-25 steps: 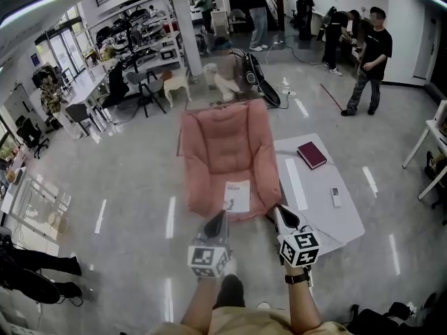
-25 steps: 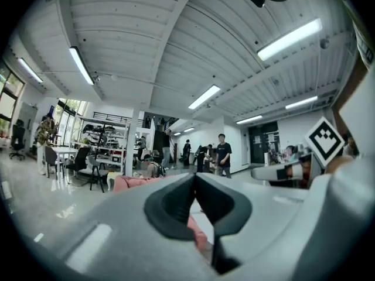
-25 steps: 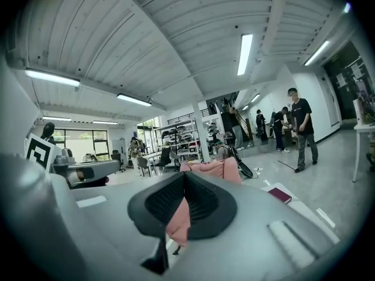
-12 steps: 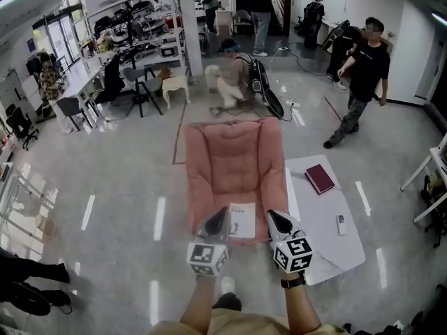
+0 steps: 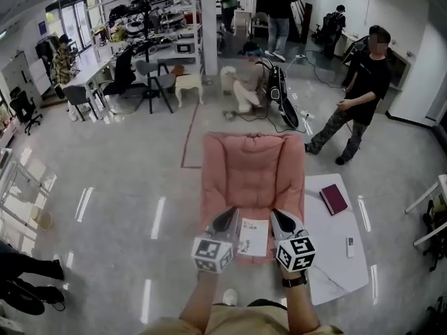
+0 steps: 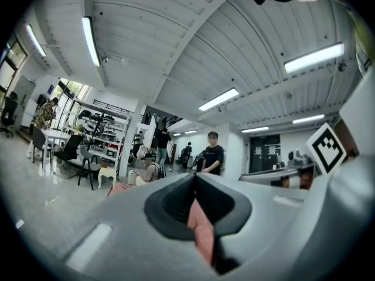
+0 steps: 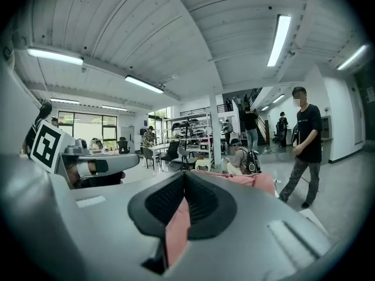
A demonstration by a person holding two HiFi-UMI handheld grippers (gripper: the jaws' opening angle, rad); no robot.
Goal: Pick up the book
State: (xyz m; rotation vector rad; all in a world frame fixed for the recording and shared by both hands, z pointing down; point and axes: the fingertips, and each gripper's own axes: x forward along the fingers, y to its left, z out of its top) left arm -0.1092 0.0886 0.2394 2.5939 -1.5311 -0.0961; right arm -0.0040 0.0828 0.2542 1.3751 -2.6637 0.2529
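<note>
While the white paperback [image 5: 253,236] lies flat at the front edge of the pink padded chair [image 5: 251,166], I judge I am in the approach, with nothing grasped. My left tongs [image 5: 227,219] and right tongs [image 5: 280,220] are both closed tight and empty, so next I must open one and tip it down onto the cover. A maroon book [image 5: 333,199] lies on the white surface [image 5: 335,264] at right; which is meant I cannot tell. Neither gripper view shows either book, and the paperback's print is unreadable.
</note>
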